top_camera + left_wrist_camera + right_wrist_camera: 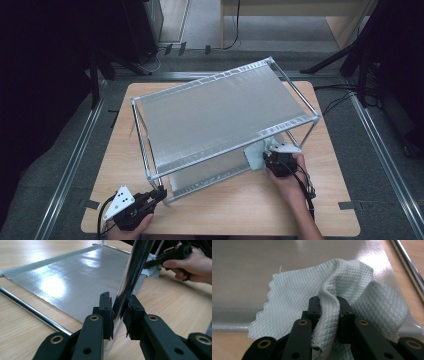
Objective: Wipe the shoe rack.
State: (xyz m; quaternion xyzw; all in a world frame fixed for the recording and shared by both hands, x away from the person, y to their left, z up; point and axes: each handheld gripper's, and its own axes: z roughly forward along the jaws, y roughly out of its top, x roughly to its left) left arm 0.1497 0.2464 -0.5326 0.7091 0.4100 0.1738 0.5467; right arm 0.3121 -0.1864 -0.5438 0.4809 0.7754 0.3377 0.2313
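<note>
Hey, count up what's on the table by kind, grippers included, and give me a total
Metal shelf rack: 1
Pale green cloth: 1
Grippers: 2, left gripper clamped on the rack's front post, right gripper pinching the cloth
Total: 4

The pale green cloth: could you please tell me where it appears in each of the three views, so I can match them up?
High view: the pale green cloth sits right of centre, on the rack's lower shelf, just ahead of the right gripper.
Left gripper view: top right, a crumpled patch behind the chrome post.
Right gripper view: centre, pinched between the black jaws.
Shared landmark: the silver lower shelf under the cloth.
</note>
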